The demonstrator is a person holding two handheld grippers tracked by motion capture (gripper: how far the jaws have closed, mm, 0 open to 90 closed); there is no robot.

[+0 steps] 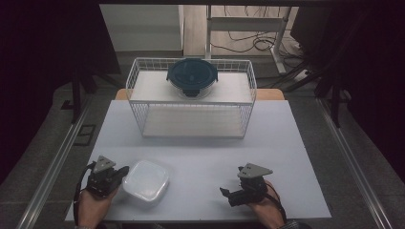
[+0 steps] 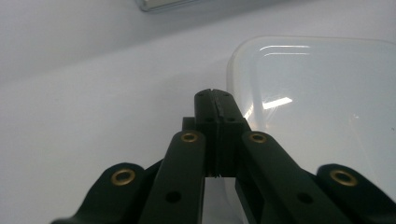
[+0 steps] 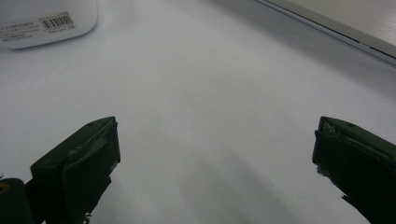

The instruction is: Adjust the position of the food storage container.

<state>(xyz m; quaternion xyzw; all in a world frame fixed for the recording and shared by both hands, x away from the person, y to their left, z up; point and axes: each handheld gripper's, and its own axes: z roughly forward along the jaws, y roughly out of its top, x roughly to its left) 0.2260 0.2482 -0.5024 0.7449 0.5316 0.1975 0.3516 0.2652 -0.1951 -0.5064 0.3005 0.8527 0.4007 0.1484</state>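
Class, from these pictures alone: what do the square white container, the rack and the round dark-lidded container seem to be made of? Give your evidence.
Square white container: likely translucent plastic, glossy; light glints on its milky surface.
White wire rack: probably coated metal wire; thin white grid walls, with flat pale shelves.
Round dark-lidded container: dark, likely plastic lid with side clips; its base looks clear, glass or plastic, hard to tell.

White table (image 1: pixel 200 138), wire basket shelf (image 1: pixel 191 98), chair (image 1: pixel 246 24), floor cables (image 1: pixel 248 40)

A lab-like room: white table (image 1: pixel 286 143), dark curtains (image 1: pixel 43 57), floor cables (image 1: pixel 248 43).
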